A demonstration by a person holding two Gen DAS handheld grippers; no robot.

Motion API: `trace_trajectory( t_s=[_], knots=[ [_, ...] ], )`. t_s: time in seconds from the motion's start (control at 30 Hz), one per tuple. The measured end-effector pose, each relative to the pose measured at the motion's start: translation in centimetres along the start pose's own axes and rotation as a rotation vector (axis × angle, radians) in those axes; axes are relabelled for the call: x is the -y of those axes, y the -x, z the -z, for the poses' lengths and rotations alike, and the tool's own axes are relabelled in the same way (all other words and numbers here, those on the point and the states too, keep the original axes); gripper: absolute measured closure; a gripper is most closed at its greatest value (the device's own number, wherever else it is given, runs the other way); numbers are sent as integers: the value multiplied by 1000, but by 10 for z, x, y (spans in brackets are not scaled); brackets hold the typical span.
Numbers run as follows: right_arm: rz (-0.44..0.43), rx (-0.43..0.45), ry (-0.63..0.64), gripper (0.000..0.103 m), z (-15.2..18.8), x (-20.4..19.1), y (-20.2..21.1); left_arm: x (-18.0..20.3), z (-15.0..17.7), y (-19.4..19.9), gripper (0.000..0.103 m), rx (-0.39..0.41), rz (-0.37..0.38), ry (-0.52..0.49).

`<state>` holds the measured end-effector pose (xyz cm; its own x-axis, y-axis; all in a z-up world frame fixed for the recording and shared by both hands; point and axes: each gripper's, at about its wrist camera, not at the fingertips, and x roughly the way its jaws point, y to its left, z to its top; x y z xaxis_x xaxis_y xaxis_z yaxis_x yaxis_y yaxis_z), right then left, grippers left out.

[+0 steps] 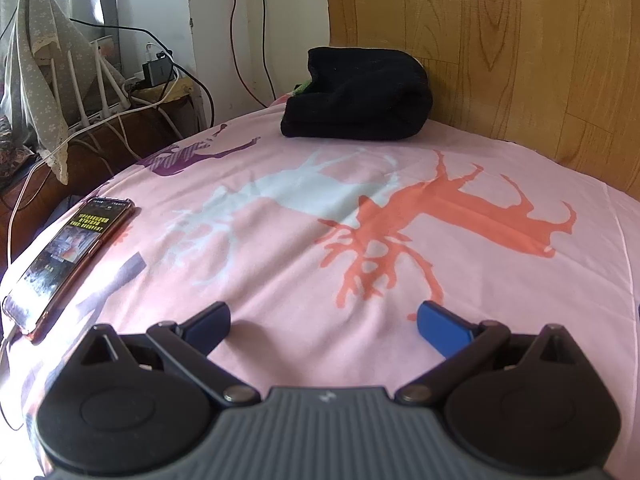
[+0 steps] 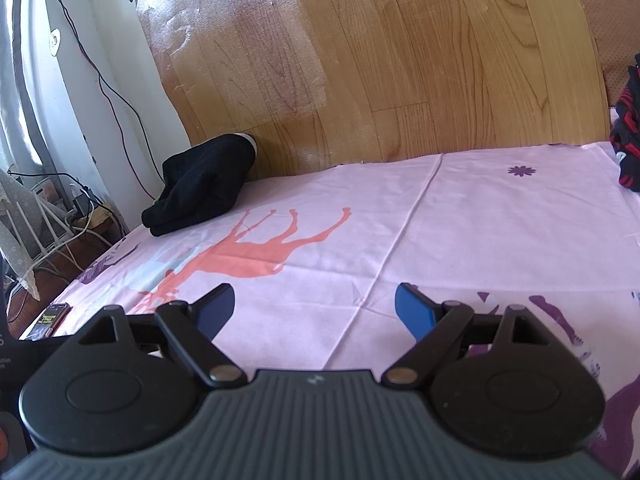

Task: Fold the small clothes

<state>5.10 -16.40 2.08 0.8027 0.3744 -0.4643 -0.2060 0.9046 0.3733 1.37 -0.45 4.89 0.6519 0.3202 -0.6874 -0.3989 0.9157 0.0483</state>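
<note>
A folded black garment (image 1: 356,96) lies at the far edge of the bed, against the wooden headboard (image 1: 500,48); it also shows in the right wrist view (image 2: 202,184) at the far left. A black and red garment (image 2: 628,136) lies at the right edge of the bed. My left gripper (image 1: 324,320) is open and empty, low over the pink sheet (image 1: 280,248). My right gripper (image 2: 314,308) is open and empty, low over the pink sheet (image 2: 460,232).
A phone (image 1: 72,264) lies on the bed's left edge with a white cable; it also shows in the right wrist view (image 2: 50,320). Beside the bed stand a router, cables and a cloth-draped item (image 1: 36,76). The headboard (image 2: 380,60) bounds the far side.
</note>
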Motion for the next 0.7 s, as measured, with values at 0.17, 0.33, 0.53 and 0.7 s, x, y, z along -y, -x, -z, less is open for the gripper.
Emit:
trace_trajectory(
  t_s=[0.17,0.33,0.53,0.7],
  knots=[
    [1,0,-1,14,0,0,0,1,0,1,0,7,-7,-12],
    [1,1,-1,14,0,0,0,3,0,1,0,11,-1,-35],
    [0,1,0,14,0,0,0,2,0,1,0,11,10,-37],
    [1,1,-1,14,0,0,0,2,1,2,0,17,12,-38]
  ],
)
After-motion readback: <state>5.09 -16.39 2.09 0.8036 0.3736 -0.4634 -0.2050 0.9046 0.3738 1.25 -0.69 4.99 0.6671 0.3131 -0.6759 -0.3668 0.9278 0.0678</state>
